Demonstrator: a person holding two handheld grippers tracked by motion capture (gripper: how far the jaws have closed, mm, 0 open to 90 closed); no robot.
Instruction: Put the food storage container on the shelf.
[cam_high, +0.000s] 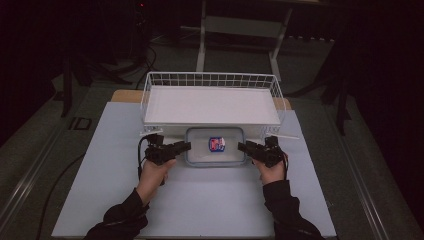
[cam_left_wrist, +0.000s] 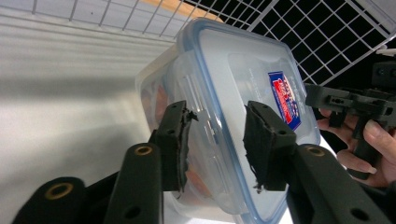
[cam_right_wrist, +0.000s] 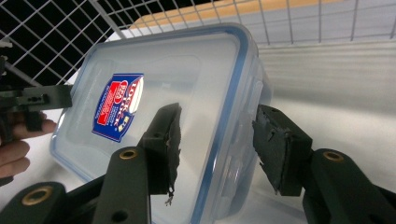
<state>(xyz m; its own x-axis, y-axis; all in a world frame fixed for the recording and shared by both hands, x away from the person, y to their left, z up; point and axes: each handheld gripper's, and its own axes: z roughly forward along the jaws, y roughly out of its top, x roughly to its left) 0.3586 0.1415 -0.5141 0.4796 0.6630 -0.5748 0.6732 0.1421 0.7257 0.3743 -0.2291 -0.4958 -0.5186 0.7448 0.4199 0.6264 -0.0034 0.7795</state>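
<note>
1. A clear plastic box with a blue-rimmed lid (cam_high: 215, 146) stands on the counter (cam_high: 200, 200), just in front of the white wire basket (cam_high: 210, 102). Its lid is on, with a blue and red label (cam_high: 216, 144) on top.
2. The left tongs (cam_high: 183, 147) are at the box's left end. In the left gripper view the jaws stand partly open on both sides of the lid edge and its side flap; the pads (cam_left_wrist: 180, 135) seem not to press on it.
3. The right tongs (cam_high: 243, 146) are at the right end. In the right gripper view the jaws are about half open and straddle the lid rim, one over the lid and one outside the wall, with a gap on the outer side.
4. I judge the work is at an early stage: both tongs are placed, but the box is not firmly gripped. Whether it will be lifted or unlatched, I cannot tell.
5. Something orange-red shows dimly through the wall (cam_left_wrist: 161, 100); what it is stays unclear. The room behind is dark.
</note>
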